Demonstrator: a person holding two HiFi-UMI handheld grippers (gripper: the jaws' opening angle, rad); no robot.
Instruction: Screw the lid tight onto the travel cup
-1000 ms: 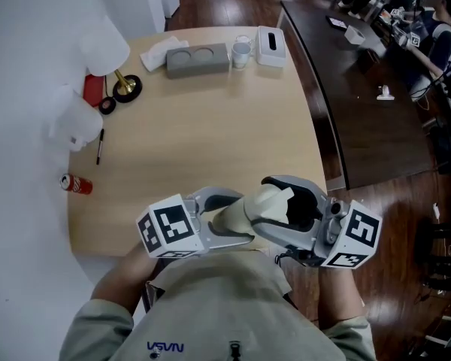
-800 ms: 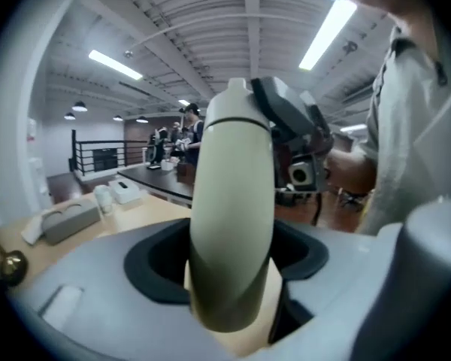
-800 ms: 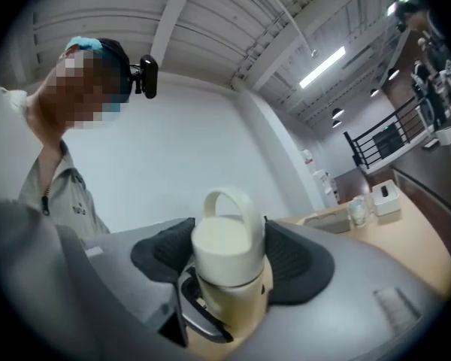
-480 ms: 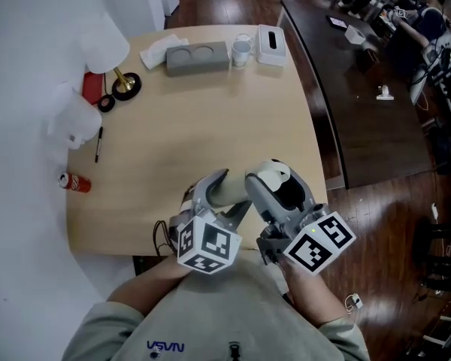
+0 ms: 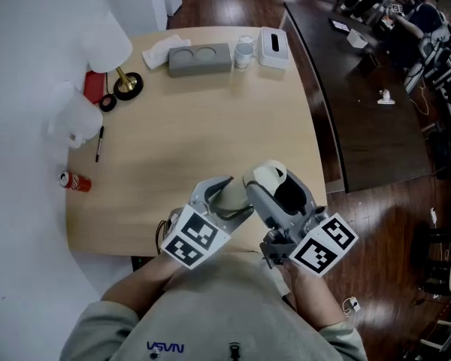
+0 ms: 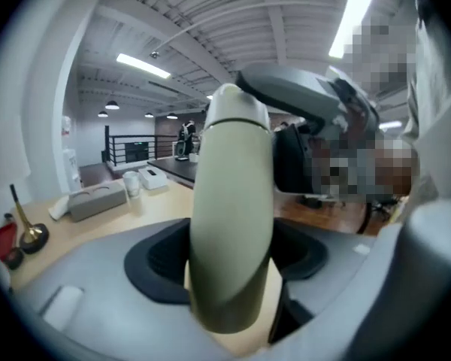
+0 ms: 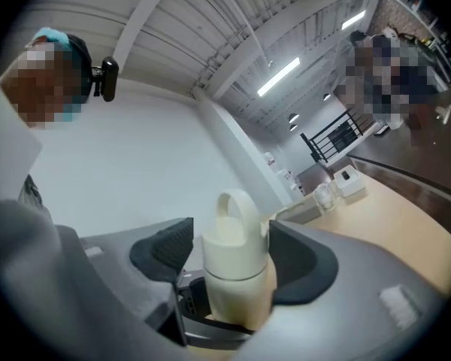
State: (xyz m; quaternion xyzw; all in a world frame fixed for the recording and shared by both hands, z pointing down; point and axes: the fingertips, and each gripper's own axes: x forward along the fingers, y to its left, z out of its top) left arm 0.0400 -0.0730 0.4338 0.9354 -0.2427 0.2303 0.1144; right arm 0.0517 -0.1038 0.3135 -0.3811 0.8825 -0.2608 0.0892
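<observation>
1. Since 1 second ago you have rolled both grippers. Their marker cubes no longer sit side by side, and the travel cup [image 6: 233,201] now slants away from your chest over the table's [image 5: 210,111] near edge.
2. That counter-roll looks like a tightening turn on the thread. Judge it as under way, not finished.
3. Your left gripper [image 5: 222,199] has its jaws spread wide and clamped on the cup's body.
4. Your right gripper [image 5: 279,194] has the lid [image 7: 237,250] between its 2 pads and appears to pinch it.
5. The cup is a smooth, matte, cream-green cylinder. The paler lid is rounded and carries an arched loop handle [image 7: 235,205].
6. A thin seam shows where lid meets body.
7. The pads are dark and ribbed, and the shells are smooth grey plastic.
</observation>
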